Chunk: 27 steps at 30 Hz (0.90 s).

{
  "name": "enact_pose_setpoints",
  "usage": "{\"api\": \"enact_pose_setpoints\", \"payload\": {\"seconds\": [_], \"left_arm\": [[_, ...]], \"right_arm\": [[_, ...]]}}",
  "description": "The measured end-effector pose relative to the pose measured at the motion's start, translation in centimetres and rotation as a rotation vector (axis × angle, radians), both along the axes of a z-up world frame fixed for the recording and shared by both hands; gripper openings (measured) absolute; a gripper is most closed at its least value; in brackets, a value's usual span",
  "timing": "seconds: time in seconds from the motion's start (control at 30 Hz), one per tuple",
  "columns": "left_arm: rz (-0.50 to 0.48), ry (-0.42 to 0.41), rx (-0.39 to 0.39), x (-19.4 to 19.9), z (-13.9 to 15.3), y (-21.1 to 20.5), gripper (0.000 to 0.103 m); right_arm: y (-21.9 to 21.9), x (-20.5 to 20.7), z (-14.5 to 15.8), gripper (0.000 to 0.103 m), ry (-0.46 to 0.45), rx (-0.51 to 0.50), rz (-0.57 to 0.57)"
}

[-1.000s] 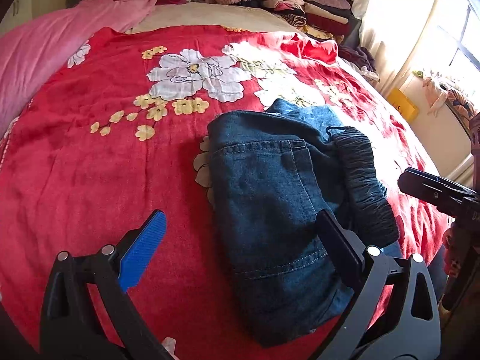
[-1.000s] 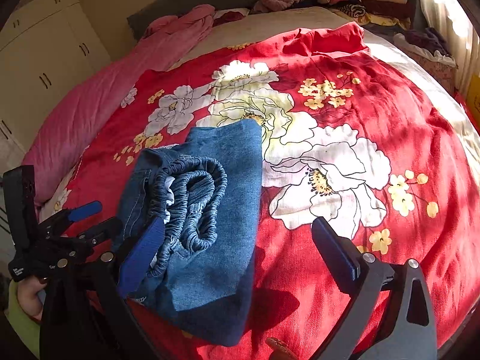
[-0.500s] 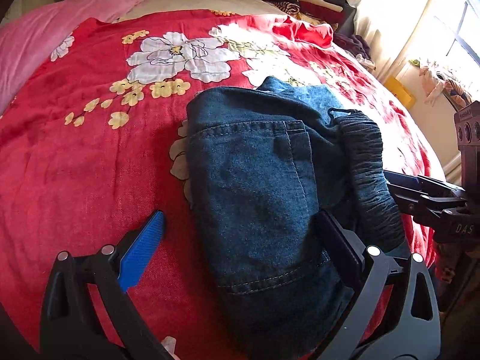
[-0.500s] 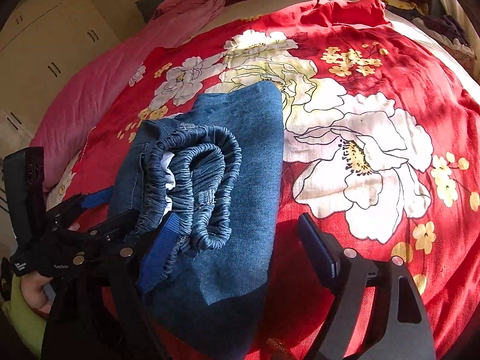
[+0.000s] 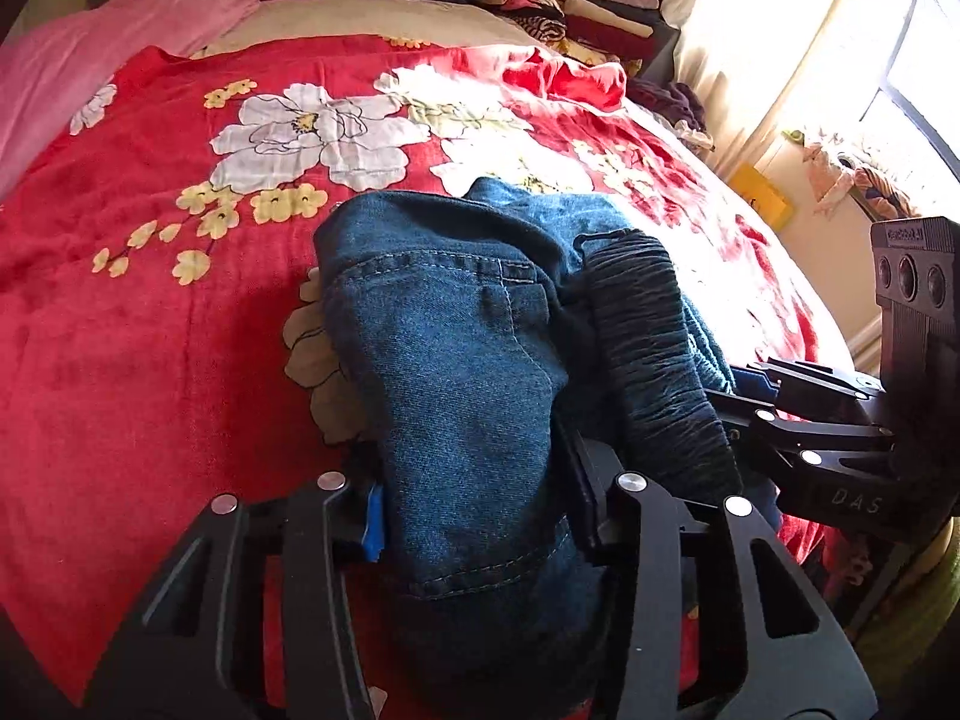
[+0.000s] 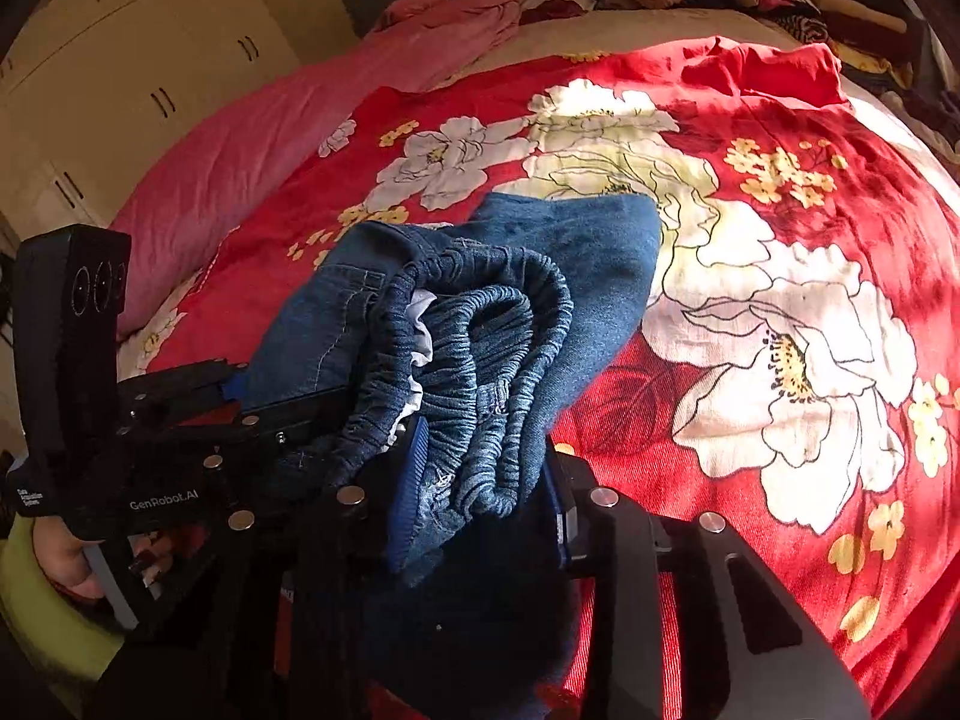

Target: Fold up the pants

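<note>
bedspread (image 5: 120, 360): red woven cover, big white and pale-yellow flower print, sunlit on the window side; one far corner bunched into a ridge. Landmark for everything below.
pink blanket (image 6: 252, 138): soft, plain pink, heaped in a long roll along the bedspread's far-left edge.
clothes stack (image 5: 576, 6): folded garments in mixed colours, piled past the bedspread's far edge.
wardrobe (image 6: 120, 78): cream doors with dark bar handles, beyond the pink blanket.
pants (image 5: 456, 372): blue denim, pale topstitching, seam lines visible. Folded into a thick compact bundle lying on the near middle of the bedspread, over a flower. Near end of the bundle looks raised off the cover between the two grippers.
waistband (image 6: 480, 360): ribbed elastic denim, curled into loops on the bundle's right side; bit of white lining shows inside it.
left gripper (image 5: 474, 516): black frame, blue ribbed pad. Closed onto the pants' near end, fabric squeezed between both fingers.
right gripper (image 6: 480, 492): same build, blue pad pressed into the gathered waistband; clamped on the pants, cloth filling the gap.
hand (image 6: 60, 558): bare skin on the left gripper's handle, off the bedspread's near-left edge.
</note>
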<state>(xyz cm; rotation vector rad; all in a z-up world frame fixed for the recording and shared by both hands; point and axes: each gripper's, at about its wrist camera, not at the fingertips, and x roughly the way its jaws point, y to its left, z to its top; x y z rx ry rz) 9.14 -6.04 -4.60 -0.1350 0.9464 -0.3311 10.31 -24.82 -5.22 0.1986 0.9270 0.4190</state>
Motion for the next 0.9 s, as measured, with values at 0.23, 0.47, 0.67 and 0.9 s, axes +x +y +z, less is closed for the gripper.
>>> {"api": "enact_pose_setpoints", "payload": {"seconds": [0.23, 0.47, 0.67, 0.9], "left_arm": [[0.006, -0.076, 0.025, 0.4, 2.8, 0.3, 0.032], [0.039, -0.138, 0.069, 2.0, 4.9, 1.0, 0.032], [0.064, -0.145, 0.072, 2.8, 4.9, 1.7, 0.032], [0.075, -0.131, 0.090, 3.7, 3.7, 1.6, 0.032]], "right_arm": [[0.8, 1.3, 3.1, 0.031, -0.078, -0.021, 0.029], [1.8, 3.5, 5.1, 0.031, -0.148, -0.056, 0.036], [2.4, 5.1, 4.9, 0.031, -0.150, -0.070, 0.035], [2.5, 6.3, 3.4, 0.031, -0.106, -0.081, 0.015]]}}
